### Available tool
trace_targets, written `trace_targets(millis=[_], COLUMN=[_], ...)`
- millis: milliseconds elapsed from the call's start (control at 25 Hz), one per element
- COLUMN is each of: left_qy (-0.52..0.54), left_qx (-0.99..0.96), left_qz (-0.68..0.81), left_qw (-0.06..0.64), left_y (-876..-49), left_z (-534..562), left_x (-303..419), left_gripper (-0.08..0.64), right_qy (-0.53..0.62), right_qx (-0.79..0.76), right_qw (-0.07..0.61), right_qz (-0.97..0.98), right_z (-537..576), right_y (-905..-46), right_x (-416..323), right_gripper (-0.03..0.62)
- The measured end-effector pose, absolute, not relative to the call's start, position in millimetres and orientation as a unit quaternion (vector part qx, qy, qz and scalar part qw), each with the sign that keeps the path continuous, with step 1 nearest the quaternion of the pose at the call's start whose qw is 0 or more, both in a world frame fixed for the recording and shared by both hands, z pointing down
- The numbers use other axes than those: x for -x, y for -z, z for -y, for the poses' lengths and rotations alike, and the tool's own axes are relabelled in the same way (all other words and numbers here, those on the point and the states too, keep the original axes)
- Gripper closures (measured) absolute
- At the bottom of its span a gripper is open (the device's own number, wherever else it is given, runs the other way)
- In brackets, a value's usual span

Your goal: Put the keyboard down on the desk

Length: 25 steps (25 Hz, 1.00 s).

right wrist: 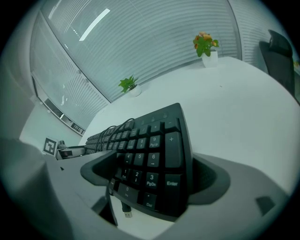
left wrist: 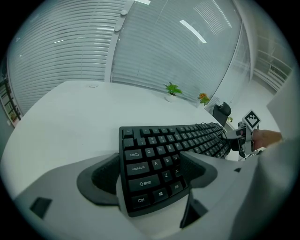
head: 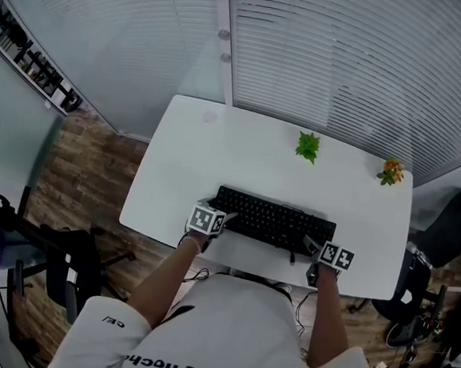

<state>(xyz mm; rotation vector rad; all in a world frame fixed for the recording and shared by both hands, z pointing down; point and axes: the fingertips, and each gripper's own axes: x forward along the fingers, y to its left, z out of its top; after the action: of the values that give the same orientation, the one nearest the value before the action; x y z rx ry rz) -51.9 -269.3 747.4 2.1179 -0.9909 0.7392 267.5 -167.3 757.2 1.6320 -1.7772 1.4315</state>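
Observation:
A black keyboard (head: 271, 219) (left wrist: 173, 140) (right wrist: 150, 150) stretches along the near edge of the white desk (head: 217, 154), low over it or on it; I cannot tell whether it touches. My left gripper (head: 221, 217) (left wrist: 151, 157) has the keyboard's Ctrl and Shift corner between its jaws, with the pads against it. My right gripper (head: 315, 247) (right wrist: 152, 161) holds the number-pad corner the same way, its jaws spread wide. The keyboard's cable (right wrist: 117, 129) lies bundled on the keys. Its USB plug (right wrist: 125, 212) hangs below the front edge.
A small green plant (head: 307, 146) and an orange-flowered plant (head: 391, 171) stand at the back of the desk near the blinds. Black chairs stand on the wooden floor at the left (head: 71, 261) and right (head: 451, 230). A person's forearms reach to both grippers.

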Motion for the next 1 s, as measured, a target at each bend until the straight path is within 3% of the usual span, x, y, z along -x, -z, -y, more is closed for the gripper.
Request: trace_targets(millis=[1000], left_qy=[-0.295], left_qx=[-0.804], left_qz=[0.406], left_qw=[0.319], left_y=[-748.3], left_z=[267.8], left_x=[59.1], left_gripper=[0.155], right_qy=[-0.445], right_qx=[-0.615], right_qw=[0.264], right_qz=[0.595], right_z=[165.1], right_y=[-763.3], right_x=[-269.4], right_gripper=[0.079])
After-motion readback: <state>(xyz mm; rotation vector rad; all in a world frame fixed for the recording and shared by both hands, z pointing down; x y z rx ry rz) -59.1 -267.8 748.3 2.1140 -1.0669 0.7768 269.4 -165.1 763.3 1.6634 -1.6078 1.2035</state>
